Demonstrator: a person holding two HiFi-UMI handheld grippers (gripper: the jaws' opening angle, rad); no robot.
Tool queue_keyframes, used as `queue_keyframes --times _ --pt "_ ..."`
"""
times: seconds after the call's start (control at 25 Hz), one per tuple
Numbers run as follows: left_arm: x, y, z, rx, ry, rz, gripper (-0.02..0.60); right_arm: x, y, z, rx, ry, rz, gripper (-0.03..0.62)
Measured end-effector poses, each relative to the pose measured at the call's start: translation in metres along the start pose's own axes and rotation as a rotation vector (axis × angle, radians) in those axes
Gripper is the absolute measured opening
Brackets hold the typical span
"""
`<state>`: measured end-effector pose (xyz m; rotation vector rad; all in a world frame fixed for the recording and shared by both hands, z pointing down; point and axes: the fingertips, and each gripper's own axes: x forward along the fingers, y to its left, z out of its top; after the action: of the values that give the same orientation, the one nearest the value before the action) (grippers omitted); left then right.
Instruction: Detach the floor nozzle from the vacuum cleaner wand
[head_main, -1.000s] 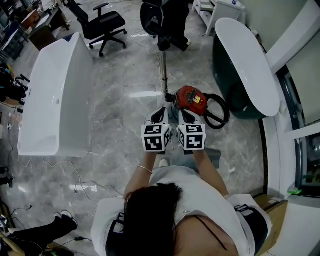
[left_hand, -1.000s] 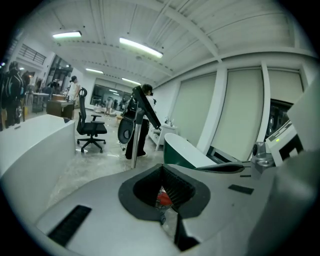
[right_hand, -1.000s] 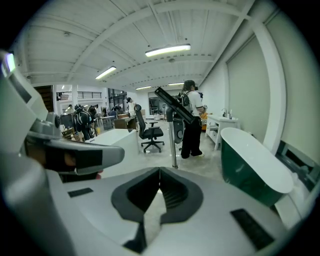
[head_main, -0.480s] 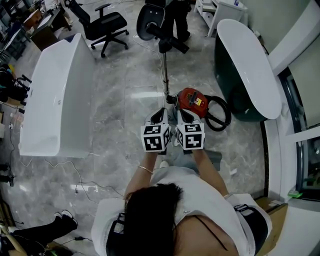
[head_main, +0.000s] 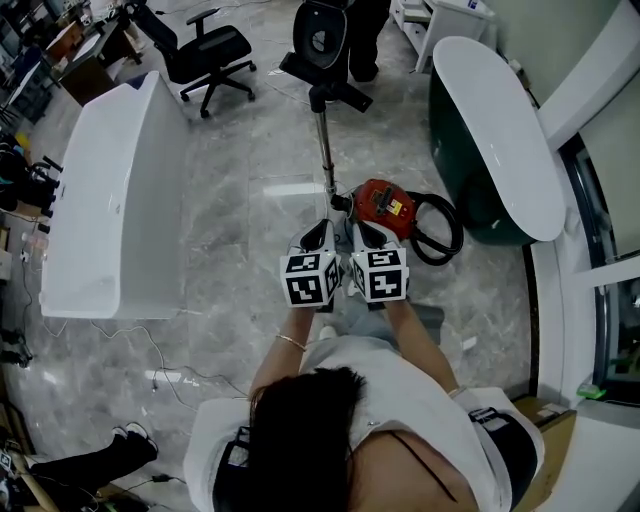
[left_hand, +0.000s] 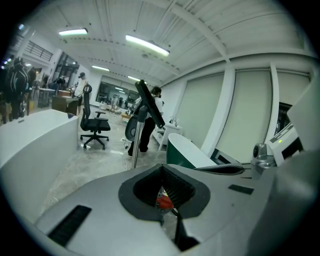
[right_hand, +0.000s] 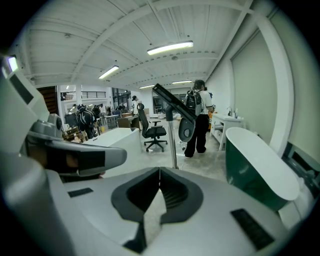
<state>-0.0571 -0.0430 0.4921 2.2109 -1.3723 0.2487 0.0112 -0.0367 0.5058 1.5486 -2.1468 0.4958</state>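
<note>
Floor nozzle (head_main: 330, 88) attached to the far end of the wand (head_main: 325, 150); detachment not started.

The red vacuum body (head_main: 385, 208) lies on the floor just beyond and to the right of the fingertips, with its black hose (head_main: 440, 225) looped further right. The wand rises from directly ahead of the fingertips. The floor nozzle sits tilted on the wand's far end, well beyond both grippers. The left gripper (head_main: 318, 236) and right gripper (head_main: 362, 232) are side by side. On each, the fingers (left_hand: 180, 187) are pressed together at the tips with nothing pinched between them. No view shows what supports the wand. Judged step: approach, before any grip. The next move likely calls for spreading one pair of fingers to clamp the wand. The other pair would then take the nozzle neck, release any catch, and pull along the wand axis.
</note>
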Motion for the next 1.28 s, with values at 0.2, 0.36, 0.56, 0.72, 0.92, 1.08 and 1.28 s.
queue_keyframes --times 0.2,0.36,0.56,0.72,0.92,1.08,1.28 --pt "0.013 -0.003 0.0 0.004 0.005 0.006 0.003 0.005 -0.015 -0.004 0.007 0.012 0.002 0.015" --pt "0.023 -0.001 -0.003 0.007 0.022 0.022 0.003 0.011 -0.031 -0.01 0.023 0.035 -0.007 0.015" --pt "0.04 -0.004 0.004 0.011 0.017 0.029 0.003 0.022 -0.047 -0.007 0.032 0.051 -0.015 0.015" --pt "0.053 -0.006 0.008 0.015 0.017 0.031 0.003 0.032 -0.055 0.001 0.031 0.044 0.001 0.015" --pt "0.07 -0.004 0.019 0.007 0.008 0.04 0.003 0.044 -0.062 0.014 0.008 0.031 0.018 0.015" --pt "0.085 -0.007 0.027 0.009 0.0 0.043 0.003 0.052 -0.073 0.019 0.004 0.033 0.026 0.015" --pt "0.099 -0.007 0.032 0.011 0.006 0.058 0.003 0.063 -0.087 0.028 0.008 0.029 0.035 0.015"
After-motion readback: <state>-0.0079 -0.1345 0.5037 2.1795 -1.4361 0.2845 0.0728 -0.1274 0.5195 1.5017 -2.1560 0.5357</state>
